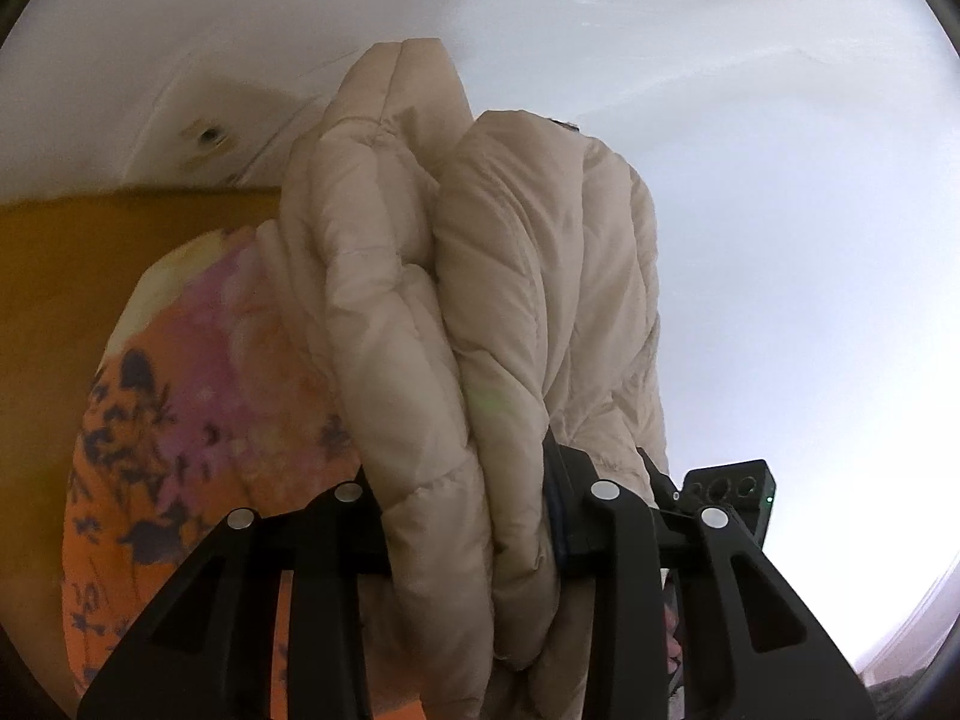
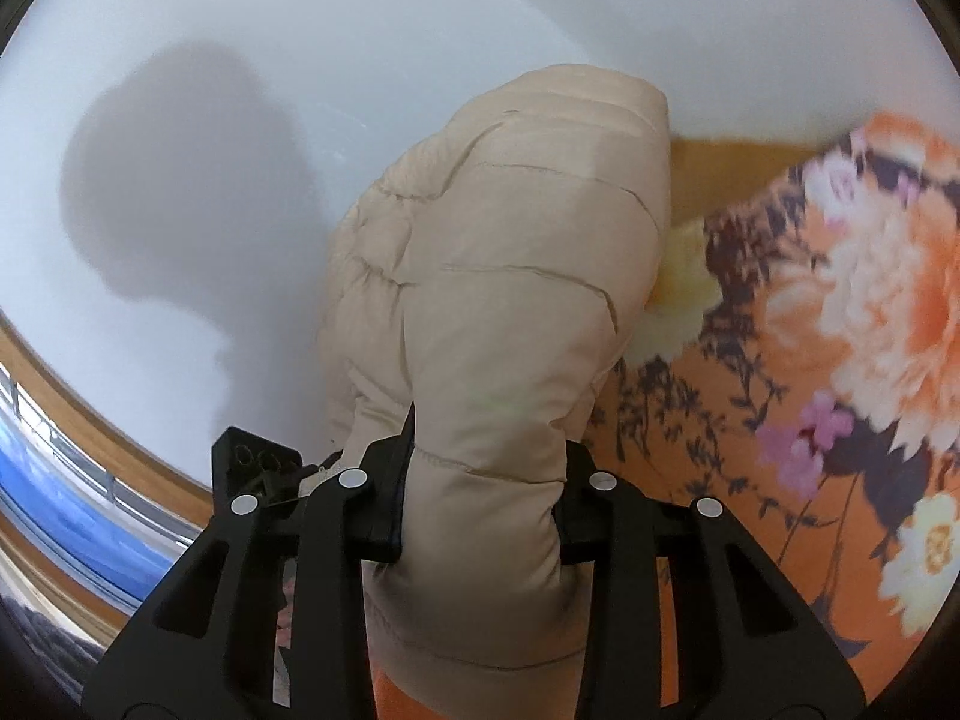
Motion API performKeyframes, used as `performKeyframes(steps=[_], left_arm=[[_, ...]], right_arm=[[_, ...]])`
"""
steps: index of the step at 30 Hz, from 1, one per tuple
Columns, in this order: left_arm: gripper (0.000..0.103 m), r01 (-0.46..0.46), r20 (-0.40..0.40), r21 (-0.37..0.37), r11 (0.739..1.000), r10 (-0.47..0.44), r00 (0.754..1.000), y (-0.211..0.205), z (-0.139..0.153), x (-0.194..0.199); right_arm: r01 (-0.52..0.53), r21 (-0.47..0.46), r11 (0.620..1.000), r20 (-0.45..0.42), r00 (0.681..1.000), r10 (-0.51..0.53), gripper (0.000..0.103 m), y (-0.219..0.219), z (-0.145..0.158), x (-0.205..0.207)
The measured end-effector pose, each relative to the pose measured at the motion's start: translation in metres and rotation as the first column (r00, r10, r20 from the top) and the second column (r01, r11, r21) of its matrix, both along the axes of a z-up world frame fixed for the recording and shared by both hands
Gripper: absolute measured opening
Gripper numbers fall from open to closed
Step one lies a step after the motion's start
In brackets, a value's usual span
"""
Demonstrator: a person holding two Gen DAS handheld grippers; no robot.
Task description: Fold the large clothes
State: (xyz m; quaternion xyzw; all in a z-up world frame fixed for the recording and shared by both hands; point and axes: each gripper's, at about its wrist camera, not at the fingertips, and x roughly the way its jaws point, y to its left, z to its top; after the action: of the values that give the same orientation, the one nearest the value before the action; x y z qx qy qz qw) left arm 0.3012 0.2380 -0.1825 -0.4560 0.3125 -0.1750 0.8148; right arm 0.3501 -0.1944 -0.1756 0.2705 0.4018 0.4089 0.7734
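A beige quilted puffer jacket [image 1: 456, 276] fills the middle of the left wrist view. My left gripper [image 1: 465, 516] is shut on a thick bunch of its padded fabric, which bulges up between the black fingers [image 1: 606, 516]. In the right wrist view the same jacket [image 2: 510, 276] rises in front of the camera. My right gripper [image 2: 480, 510] is shut on another padded part of it. The fingertips of both grippers are hidden in the fabric. The jacket is held up against a white wall.
An orange floral bedcover [image 1: 198, 396] lies below at the left, and it also shows in the right wrist view [image 2: 840, 324]. A mustard-brown strip [image 1: 90, 252] runs behind it. The white wall [image 2: 300, 60] carries a shadow. A wooden edge [image 2: 90, 414] and a window show at lower left.
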Motion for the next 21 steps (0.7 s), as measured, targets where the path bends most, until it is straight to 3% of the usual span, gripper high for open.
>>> performKeyframes(steps=[9,21], left_arm=[[0.033,0.108,0.038,0.060,0.992,-0.111,0.993,-0.032,0.032,0.032],[0.033,0.276,-0.029,0.100,0.956,-0.275,0.961,-0.099,0.024,0.051]], right_arm=[[0.093,0.047,0.995,0.019,0.995,-0.094,0.034,-0.066,0.025,-0.020],[0.242,0.034,0.970,-0.049,0.969,-0.241,0.034,-0.167,-0.001,-0.076]])
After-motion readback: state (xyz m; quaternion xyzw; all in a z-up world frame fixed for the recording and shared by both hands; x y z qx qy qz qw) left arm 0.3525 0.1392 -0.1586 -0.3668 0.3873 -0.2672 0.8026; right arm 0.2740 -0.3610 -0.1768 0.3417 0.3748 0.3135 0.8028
